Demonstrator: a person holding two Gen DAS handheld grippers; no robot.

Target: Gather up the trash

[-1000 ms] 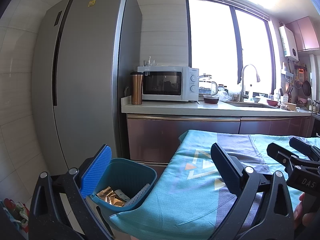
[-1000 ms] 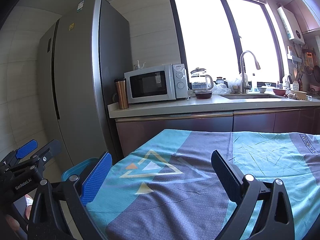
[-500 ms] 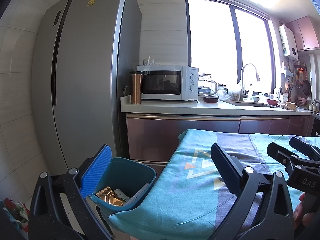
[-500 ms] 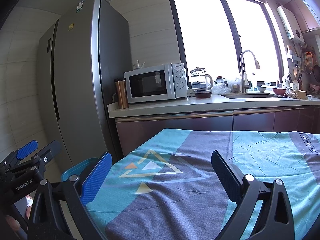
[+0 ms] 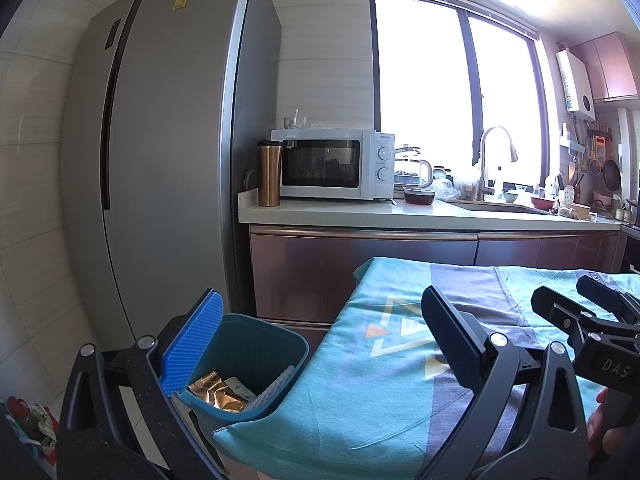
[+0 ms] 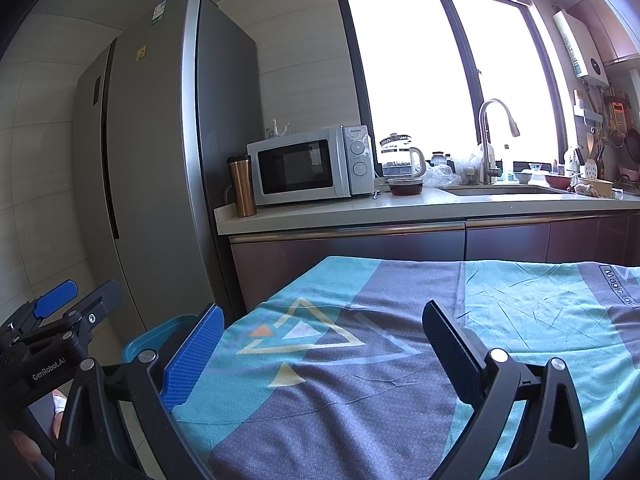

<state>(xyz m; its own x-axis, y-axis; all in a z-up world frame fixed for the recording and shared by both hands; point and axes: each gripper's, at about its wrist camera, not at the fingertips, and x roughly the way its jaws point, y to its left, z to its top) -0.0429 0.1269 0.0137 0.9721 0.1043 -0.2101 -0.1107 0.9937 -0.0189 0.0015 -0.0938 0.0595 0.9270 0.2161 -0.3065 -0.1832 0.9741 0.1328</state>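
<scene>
A teal trash bin (image 5: 256,350) stands at the table's left end; it holds a crumpled gold wrapper (image 5: 216,394) and other scraps. Its rim also shows in the right wrist view (image 6: 160,338). My left gripper (image 5: 320,344) is open and empty, held above the bin and the table's left edge. My right gripper (image 6: 320,350) is open and empty over the table with the teal and grey cloth (image 6: 400,340). Each gripper shows in the other's view: the right one (image 5: 592,332), the left one (image 6: 60,320). No loose trash shows on the cloth.
A tall grey fridge (image 5: 160,160) stands behind the bin. A counter (image 5: 400,216) behind the table holds a copper tumbler (image 5: 269,172), a white microwave (image 5: 336,164), a glass kettle (image 6: 400,156) and a sink with tap (image 6: 492,140). Red and green clutter (image 5: 36,424) lies on the floor at left.
Both views have shifted only slightly. Both grippers stay open and empty in about the same place.
</scene>
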